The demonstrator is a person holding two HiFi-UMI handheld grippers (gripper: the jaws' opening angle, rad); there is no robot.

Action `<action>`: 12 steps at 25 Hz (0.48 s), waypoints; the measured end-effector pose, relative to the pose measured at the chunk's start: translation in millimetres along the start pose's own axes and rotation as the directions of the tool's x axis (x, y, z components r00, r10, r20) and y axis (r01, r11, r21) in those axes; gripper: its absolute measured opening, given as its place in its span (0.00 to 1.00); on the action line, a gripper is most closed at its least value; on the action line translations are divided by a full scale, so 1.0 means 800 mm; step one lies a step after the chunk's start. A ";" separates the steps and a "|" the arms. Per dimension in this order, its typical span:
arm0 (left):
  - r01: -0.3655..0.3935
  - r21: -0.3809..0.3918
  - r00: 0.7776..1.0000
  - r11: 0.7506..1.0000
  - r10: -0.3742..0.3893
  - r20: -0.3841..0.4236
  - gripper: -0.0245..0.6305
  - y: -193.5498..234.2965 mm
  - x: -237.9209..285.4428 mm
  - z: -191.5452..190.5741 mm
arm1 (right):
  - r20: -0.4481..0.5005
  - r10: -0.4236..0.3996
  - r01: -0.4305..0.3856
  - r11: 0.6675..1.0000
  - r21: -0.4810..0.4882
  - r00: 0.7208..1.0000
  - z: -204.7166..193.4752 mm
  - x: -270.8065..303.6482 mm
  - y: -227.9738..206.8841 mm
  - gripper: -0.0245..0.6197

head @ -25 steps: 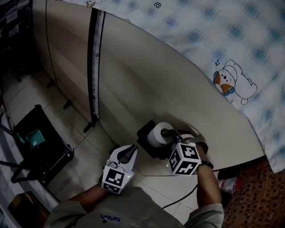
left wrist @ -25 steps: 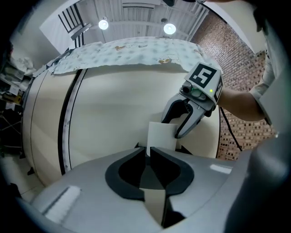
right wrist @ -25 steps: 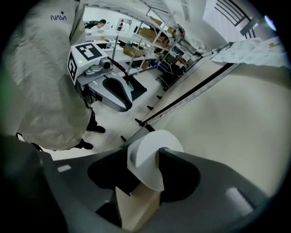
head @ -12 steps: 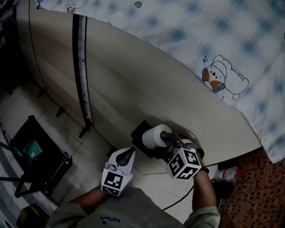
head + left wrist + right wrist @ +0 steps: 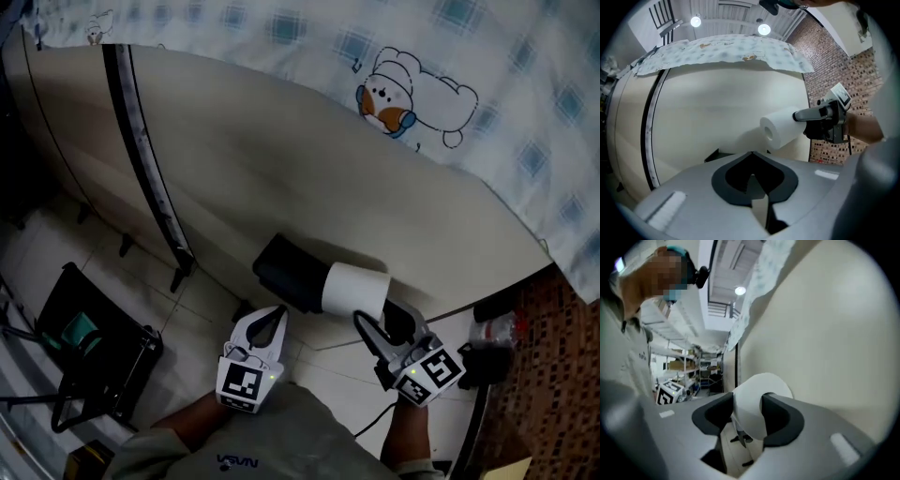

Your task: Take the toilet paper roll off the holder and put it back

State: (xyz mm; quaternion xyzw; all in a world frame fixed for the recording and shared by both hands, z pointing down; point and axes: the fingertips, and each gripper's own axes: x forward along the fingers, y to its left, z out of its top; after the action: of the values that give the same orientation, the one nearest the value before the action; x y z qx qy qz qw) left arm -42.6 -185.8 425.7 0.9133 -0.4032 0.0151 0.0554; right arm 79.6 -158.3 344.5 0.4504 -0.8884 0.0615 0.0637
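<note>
Dim light here, and a wide cream panel [image 5: 309, 178] fills the head view, curving away. A blue-checked cloth [image 5: 487, 122] with a cartoon bear [image 5: 398, 89] on it is draped along its upper edge, and a black strip [image 5: 145, 178] runs down its left part. Below it lies a pale tiled floor [image 5: 202, 309], with a black rack [image 5: 94, 342] at the lower left and a brick-patterned surface [image 5: 548, 375] at the far right. The left gripper view picks up ceiling lights [image 5: 764, 29] overhead. Now the task's thing: the toilet paper roll [image 5: 356, 289] is plain white and full, lying level with its round core hole facing left. It sits near the panel's lower edge, toward the right end, just beside the black holder [image 5: 286, 270] fixed there. It looks clear of the holder, though the head view is too dark to be sure the two don't touch. The right gripper [image 5: 747, 413] has it: the jaws have just been closing and stand wide, one dark pad on each side of the roll, pressing on it. The left gripper [image 5: 753, 161] hangs below the holder, apart from the roll. Its jaws have just been closing too, and now they meet with nothing between them.
</note>
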 end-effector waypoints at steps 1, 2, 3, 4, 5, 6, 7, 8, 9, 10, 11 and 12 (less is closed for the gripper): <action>0.001 -0.002 1.000 1.000 -0.001 -0.005 0.05 -0.005 0.001 0.000 | 0.043 -0.023 0.020 0.998 0.066 0.999 -0.001 -0.012 -0.007 0.33; -0.001 -0.002 1.000 1.000 0.001 -0.010 0.05 -0.009 0.002 -0.001 | 0.080 -0.044 0.034 0.992 0.123 0.996 -0.003 -0.023 -0.012 0.33; -0.006 -0.001 1.000 1.000 0.006 -0.012 0.05 -0.011 0.003 -0.005 | 0.108 -0.060 0.041 0.985 0.170 0.992 -0.006 -0.032 -0.016 0.33; -0.011 -0.001 1.000 1.000 0.011 -0.012 0.05 -0.013 0.003 -0.009 | 0.129 -0.070 0.043 0.977 0.207 0.989 -0.011 -0.039 -0.017 0.33; -0.016 -0.001 1.000 1.000 0.016 -0.011 0.05 -0.015 0.004 -0.011 | 0.142 -0.079 0.043 0.970 0.238 0.987 -0.018 -0.045 -0.017 0.33; -0.018 0.001 1.000 1.000 0.018 -0.012 0.05 -0.017 0.005 -0.013 | 0.149 -0.087 0.045 0.963 0.264 0.985 -0.025 -0.050 -0.017 0.33; -0.020 0.005 1.000 1.000 0.020 -0.015 0.05 -0.020 0.006 -0.015 | 0.153 -0.095 0.047 0.956 0.288 0.984 -0.033 -0.054 -0.017 0.33; -0.022 0.009 1.000 1.000 0.022 -0.017 0.05 -0.022 0.007 -0.016 | 0.153 -0.102 0.050 0.949 0.311 0.983 -0.041 -0.057 -0.016 0.33; -0.025 0.012 1.000 1.000 0.025 -0.016 0.05 -0.024 0.007 -0.015 | 0.153 -0.109 0.053 0.942 0.331 0.982 -0.049 -0.059 -0.015 0.33; -0.027 0.016 1.000 1.000 0.027 -0.014 0.05 -0.026 0.008 -0.011 | 0.152 -0.113 0.054 0.936 0.348 0.982 -0.055 -0.061 -0.013 0.33; -0.026 0.020 1.000 0.999 0.027 -0.015 0.05 -0.029 0.008 -0.009 | 0.150 -0.115 0.053 0.930 0.364 0.982 -0.062 -0.063 -0.012 0.32; -0.024 0.020 0.999 1.000 0.024 -0.023 0.05 -0.031 0.008 -0.010 | 0.149 -0.114 0.051 0.925 0.376 0.982 -0.068 -0.064 -0.009 0.32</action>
State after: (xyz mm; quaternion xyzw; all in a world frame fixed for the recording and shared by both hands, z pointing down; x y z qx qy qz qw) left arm -19.5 -173.0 432.1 0.9087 -0.4133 0.0303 0.0509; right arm 118.9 -113.1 389.4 0.4950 -0.8431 0.1874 -0.0949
